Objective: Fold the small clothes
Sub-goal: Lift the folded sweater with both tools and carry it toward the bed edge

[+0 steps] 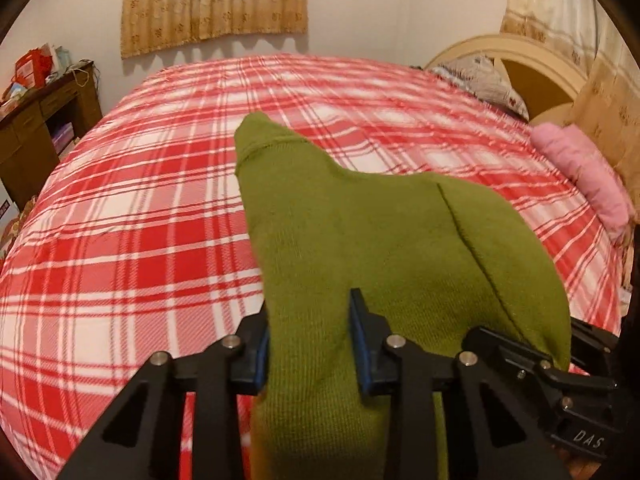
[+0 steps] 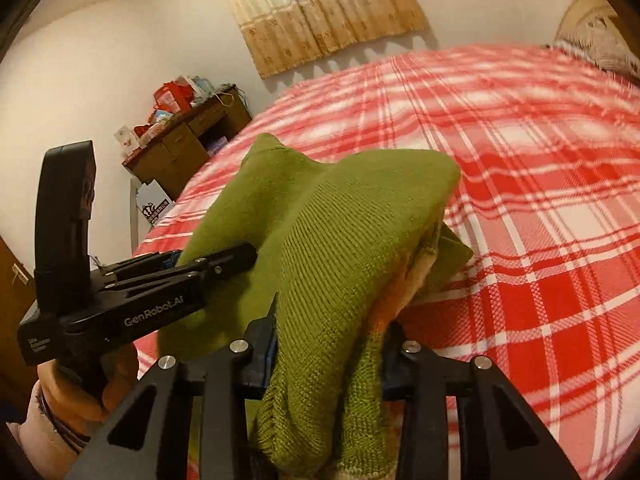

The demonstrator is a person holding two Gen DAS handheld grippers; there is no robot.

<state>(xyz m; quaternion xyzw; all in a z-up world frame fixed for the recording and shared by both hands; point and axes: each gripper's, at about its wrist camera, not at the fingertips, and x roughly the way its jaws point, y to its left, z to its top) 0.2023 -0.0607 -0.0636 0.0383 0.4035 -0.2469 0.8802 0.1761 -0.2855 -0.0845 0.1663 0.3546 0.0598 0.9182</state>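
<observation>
A small green knitted garment (image 1: 360, 240) hangs between both grippers, lifted above the red and white plaid bed (image 1: 140, 200). My left gripper (image 1: 310, 340) is shut on one edge of it. My right gripper (image 2: 332, 356) is shut on a bunched part of the same green garment (image 2: 328, 240), where an orange and cream stripe shows. In the right wrist view the left gripper (image 2: 180, 264) appears at the left, held by a hand, its fingertips hidden in the fabric. The right gripper (image 1: 560, 364) shows at the lower right of the left wrist view.
A folded pink garment (image 1: 580, 176) lies at the bed's right side near the headboard (image 1: 520, 52) and a pillow (image 1: 480, 76). A brown desk (image 1: 40, 120) with clutter stands left of the bed. Curtains (image 1: 216, 4) hang on the far wall.
</observation>
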